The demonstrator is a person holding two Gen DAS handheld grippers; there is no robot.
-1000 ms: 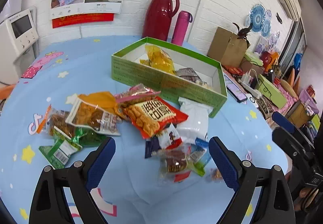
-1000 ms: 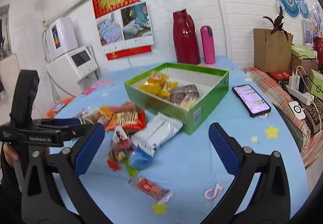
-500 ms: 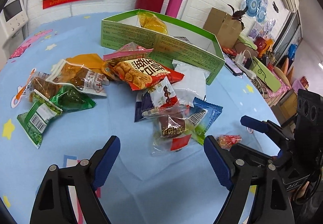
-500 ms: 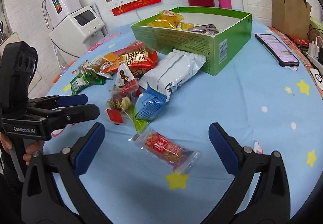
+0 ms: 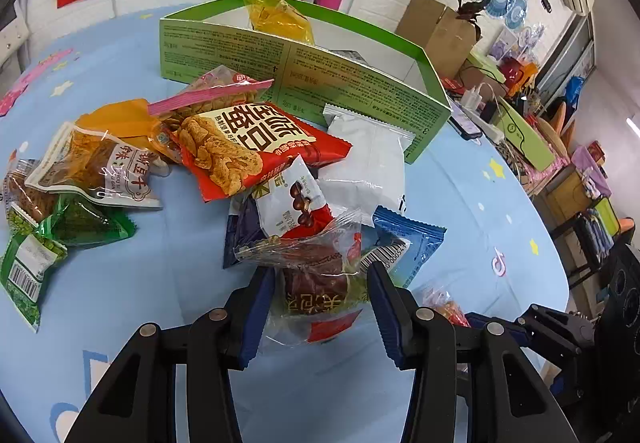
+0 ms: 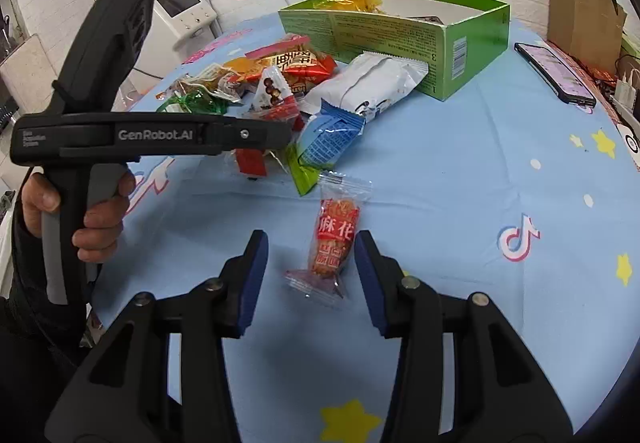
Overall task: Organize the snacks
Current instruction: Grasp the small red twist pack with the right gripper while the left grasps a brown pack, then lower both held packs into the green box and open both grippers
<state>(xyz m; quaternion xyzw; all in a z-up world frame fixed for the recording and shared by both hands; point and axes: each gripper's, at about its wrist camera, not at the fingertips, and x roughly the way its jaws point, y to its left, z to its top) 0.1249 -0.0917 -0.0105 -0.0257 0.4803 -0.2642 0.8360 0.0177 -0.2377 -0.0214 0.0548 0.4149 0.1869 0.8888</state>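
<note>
Left gripper [image 5: 320, 297] open, fingers either side of clear packet with brown snack [image 5: 316, 275] at near edge of snack pile; contact unclear. Right gripper [image 6: 310, 275] open, straddling small red twist packet [image 6: 334, 239] lying flat on desk [image 6: 460, 203], apart from pile. Green box [image 6: 400, 31] behind pile, yellow bag [image 5: 278, 17] inside. White pouch [image 6: 368, 83] touching box wall. Hand [image 6: 92, 215] holds left gripper handle.
</note>
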